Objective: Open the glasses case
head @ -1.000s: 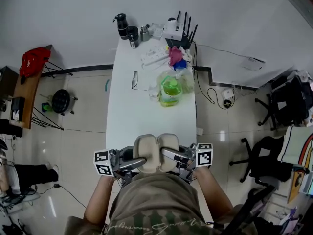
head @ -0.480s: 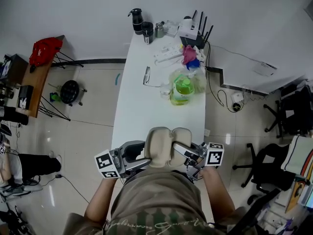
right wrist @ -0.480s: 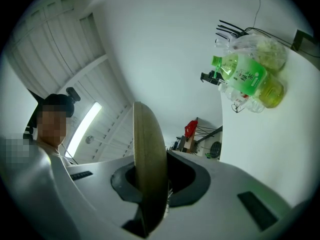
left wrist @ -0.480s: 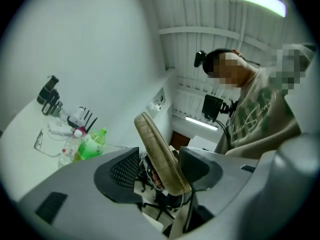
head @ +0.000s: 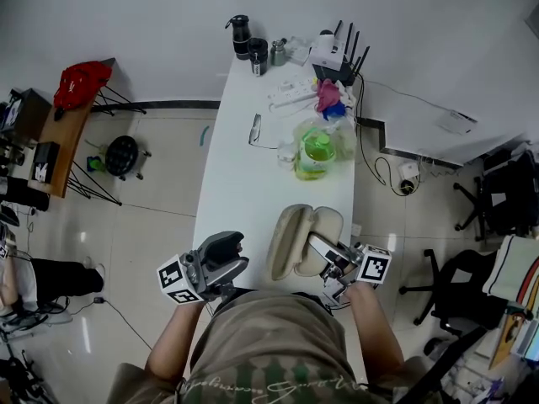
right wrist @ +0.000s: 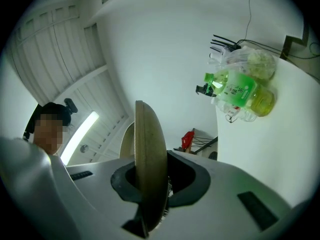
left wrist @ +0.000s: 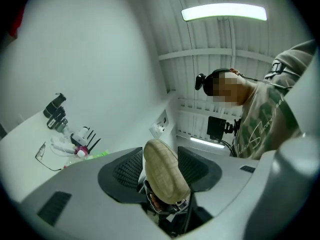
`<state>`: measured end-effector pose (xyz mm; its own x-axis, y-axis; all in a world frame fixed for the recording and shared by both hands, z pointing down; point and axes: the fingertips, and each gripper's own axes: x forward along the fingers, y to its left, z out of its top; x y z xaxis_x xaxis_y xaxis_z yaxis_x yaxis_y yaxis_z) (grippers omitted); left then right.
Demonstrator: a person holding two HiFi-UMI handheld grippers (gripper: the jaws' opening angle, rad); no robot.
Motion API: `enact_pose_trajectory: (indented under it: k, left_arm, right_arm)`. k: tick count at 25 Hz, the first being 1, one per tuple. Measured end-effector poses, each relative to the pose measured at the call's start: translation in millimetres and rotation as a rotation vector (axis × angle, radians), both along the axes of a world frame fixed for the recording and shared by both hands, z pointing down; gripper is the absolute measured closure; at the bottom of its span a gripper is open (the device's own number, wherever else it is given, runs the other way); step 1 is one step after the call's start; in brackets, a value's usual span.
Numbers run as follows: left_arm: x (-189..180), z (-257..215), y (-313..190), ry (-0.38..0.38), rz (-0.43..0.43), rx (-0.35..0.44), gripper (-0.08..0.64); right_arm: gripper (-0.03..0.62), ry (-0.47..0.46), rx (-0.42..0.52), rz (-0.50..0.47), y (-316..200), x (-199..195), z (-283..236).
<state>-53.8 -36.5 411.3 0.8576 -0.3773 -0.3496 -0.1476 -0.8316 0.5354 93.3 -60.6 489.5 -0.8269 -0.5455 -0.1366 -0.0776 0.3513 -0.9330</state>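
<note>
Desk surface now shows between my left gripper and the glasses case, which a second ago both grippers held; the case stands splayed open over the desk's near end. My left fingers have just been opening, with nothing pressed between them; my right gripper clamps one shell's rim. My torso hides the desk's near edge, and the case's inside is unreadable.

The left gripper has its jaws apart, having just been opening, and the beige case shows in the gap, unclamped. Glasses lie on the table at left; a person fills the right.
</note>
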Motion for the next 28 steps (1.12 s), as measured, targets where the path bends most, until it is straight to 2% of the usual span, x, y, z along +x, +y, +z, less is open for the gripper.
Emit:
enact_pose_trajectory:
  k: [1,2,5,9,12,17,21,28]
  left_arm:
    - [-1.3,0.4,2.0,-0.019,-0.011,0.008,0.346]
    - [-2.2,0.5,4.6,-0.031,-0.02,0.015,0.42]
    - [-2.9,-3.1,13.6,-0.015,-0.027,0.02,0.554]
    - [1.1,-4.7,29.1,-0.01,-0.02,0.015,0.554]
    - [4.8,3.8,38.7,-0.039,-0.024,-0.007,0.554]
    - [3.3,8.4,47.4,-0.075,-0.045,-0.029,0.554]
    - [0.6,8.7,52.4,-0.091,-0.076,-0.049,0.554]
    - [-7.6,16.6,55.5,-0.084,-0.135,-0.082,0.554]
  right_arm:
    - [0.532,0.035,0.001,0.013,-4.0,1.3,8.2]
    - [0.532,0.071,-0.003,0.021,-8.1,2.1,19.2]
    - [0.532,0.145,-0.059,0.029,-21.9,1.1,64.2]
    - [0.532,0.188,-0.148,0.056,-50.6,-9.6,126.5]
    - [0.532,0.3,-0.286,0.07,-66.8,-17.2,191.2]
    - [0.532,0.494,-0.393,0.043,-84.6,-28.3,271.3]
    - [0.532,0.573,-0.476,0.044,-93.4,-33.2,300.4]
    - [0.531,0.708,-0.534,0.024,-98.7,-35.3,322.6]
